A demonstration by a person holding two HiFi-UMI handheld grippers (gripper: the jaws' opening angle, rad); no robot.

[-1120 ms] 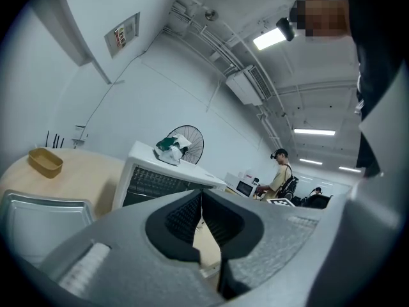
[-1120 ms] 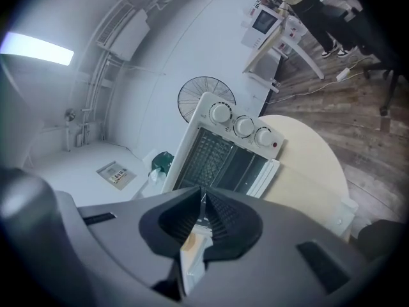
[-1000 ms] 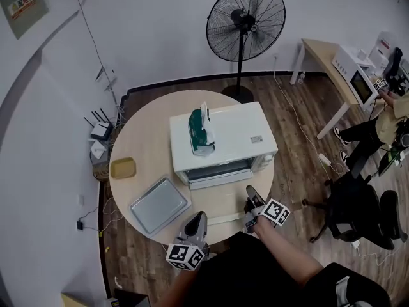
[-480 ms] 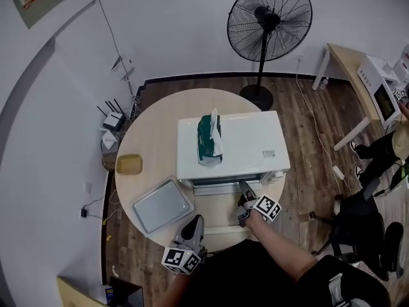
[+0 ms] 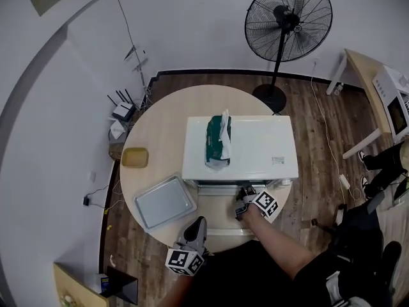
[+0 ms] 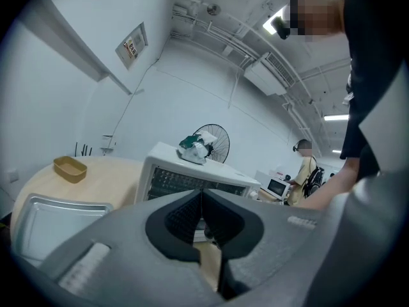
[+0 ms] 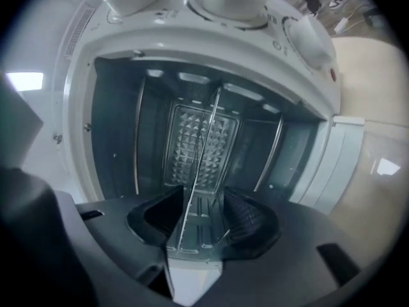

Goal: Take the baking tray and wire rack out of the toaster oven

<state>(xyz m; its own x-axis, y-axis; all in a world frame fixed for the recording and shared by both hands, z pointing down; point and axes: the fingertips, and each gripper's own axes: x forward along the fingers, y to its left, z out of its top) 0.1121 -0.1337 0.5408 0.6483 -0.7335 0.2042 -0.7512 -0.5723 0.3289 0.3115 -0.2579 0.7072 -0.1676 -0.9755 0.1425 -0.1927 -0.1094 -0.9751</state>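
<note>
The white toaster oven (image 5: pixel 255 149) stands on the round table (image 5: pixel 160 117) with its door (image 5: pixel 220 219) folded down toward me. My right gripper (image 5: pixel 243 196) is at the oven's mouth, rolled onto its side. In the right gripper view the wire rack (image 7: pixel 203 152) shows edge-on inside the cavity. Its front edge lies between the pads of the right gripper (image 7: pixel 204 206), untouched by them; these jaws have just been opening. The grey baking tray (image 5: pixel 165 201) lies on the table left of the door. My left gripper (image 5: pixel 195 224) hangs shut and empty at the table's near edge.
A green tissue pack (image 5: pixel 217 139) lies on the oven's top. A small yellow dish (image 5: pixel 135 157) sits at the table's left. A standing fan (image 5: pixel 287 21) is behind the table. A desk with a microwave (image 5: pixel 396 104) stands at the far right.
My right gripper has moved from the outer edge of the open door up to the oven's mouth. The left gripper has stayed by the table's near edge.
</note>
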